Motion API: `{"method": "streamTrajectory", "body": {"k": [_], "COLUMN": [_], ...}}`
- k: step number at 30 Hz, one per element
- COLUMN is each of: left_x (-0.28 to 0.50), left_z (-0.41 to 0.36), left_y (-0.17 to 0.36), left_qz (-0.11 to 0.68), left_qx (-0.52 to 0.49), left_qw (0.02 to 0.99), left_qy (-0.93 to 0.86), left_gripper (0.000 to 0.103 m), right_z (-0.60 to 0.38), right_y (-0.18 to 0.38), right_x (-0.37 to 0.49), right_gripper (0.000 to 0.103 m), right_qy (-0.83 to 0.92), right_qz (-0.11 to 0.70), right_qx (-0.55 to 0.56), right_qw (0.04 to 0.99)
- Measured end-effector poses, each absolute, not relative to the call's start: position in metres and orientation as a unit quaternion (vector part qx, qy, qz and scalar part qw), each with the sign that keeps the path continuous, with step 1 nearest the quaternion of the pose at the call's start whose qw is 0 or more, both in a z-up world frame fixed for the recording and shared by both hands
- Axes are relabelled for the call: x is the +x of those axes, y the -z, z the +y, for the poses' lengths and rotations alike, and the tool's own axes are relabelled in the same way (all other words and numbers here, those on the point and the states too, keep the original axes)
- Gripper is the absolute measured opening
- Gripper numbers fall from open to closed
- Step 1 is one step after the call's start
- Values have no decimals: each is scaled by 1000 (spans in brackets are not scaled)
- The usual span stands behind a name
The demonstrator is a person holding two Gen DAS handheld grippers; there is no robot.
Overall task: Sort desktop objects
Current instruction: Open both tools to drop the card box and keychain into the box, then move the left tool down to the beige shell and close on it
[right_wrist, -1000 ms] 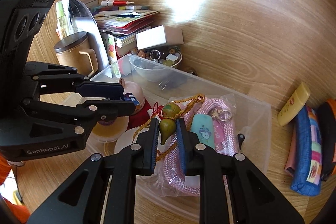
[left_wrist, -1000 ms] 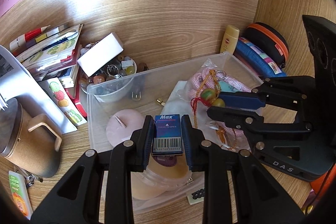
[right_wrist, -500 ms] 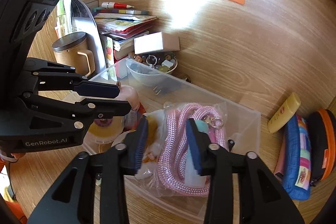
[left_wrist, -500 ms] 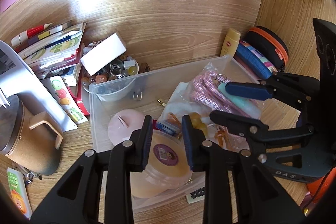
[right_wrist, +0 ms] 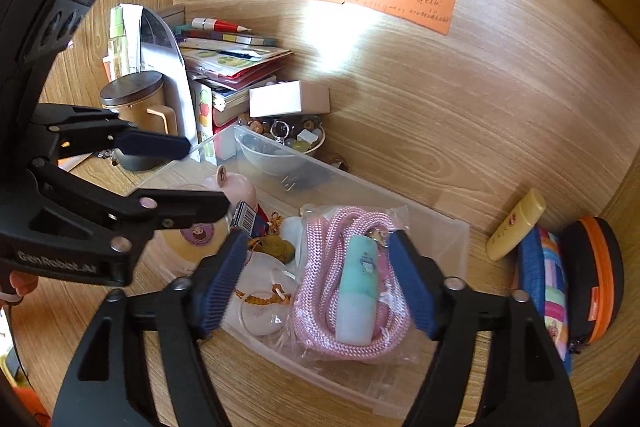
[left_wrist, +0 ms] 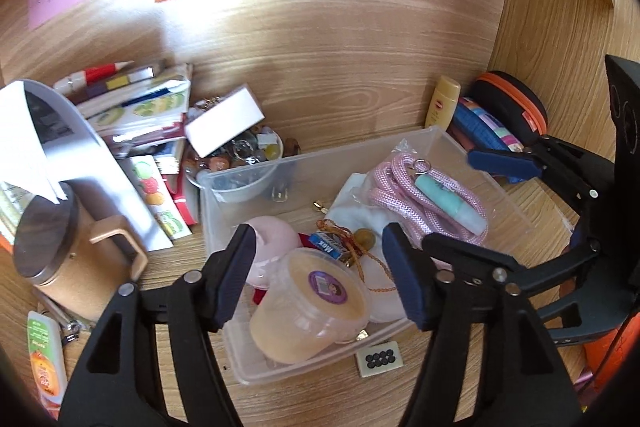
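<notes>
A: Both tools look alike — black plastic arms, silver screw heads, ribbed dark-blue pads on the fingers [left_wrist: 236, 277].
B: White lettering differs — "GenRobot.AI" on the left gripper [right_wrist: 188, 175], "DAS" partly visible on the right gripper [left_wrist: 486, 203].

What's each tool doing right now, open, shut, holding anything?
Left tool: jaws opening, empty, above the clear bin.
Right tool: jaws opening, empty, over the pink rope.

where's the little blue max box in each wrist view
Left wrist: the blue Max box lies in the clear bin, centre frame, just above the tan tub's lid.
Right wrist: the box sits left of centre, barcode showing, beside the left gripper's lower finger.
Shared landmark: the pink rope.
</notes>
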State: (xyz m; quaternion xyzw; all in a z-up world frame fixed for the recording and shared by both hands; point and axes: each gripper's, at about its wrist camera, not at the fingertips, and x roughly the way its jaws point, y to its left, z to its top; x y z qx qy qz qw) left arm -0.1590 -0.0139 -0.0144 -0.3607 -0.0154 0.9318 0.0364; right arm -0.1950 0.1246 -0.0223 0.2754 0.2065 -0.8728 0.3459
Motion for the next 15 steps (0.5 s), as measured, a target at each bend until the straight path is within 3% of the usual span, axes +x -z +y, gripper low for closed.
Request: {"method": "streamTrajectory", "body": {"k": [3,4,8,15], "left_x": [-151,-148,-136,-103], "left_z": [-16,-16,-19,-15], "left_y": [11,10,9,16], "left_qz": [-8,-6,-9,-5], "left_qx": [-354,-352,-355,-359], "left_qw": [12,6,-3,-13], "left_qy": [-935,-936,-935,-933], "left_gripper": [88,90,94,96], "right_z": [129,130,137,154], "right_y": [19,19,20,23], "right_x": [-192,-192,-189,-170], "right_gripper": [85,87,95,95], "right_qy": [875,876,876,878], "right_qz": [201,199,190,165], "right_qx": [280,283,302,321], "right_qw": [341,337,324,315]}}
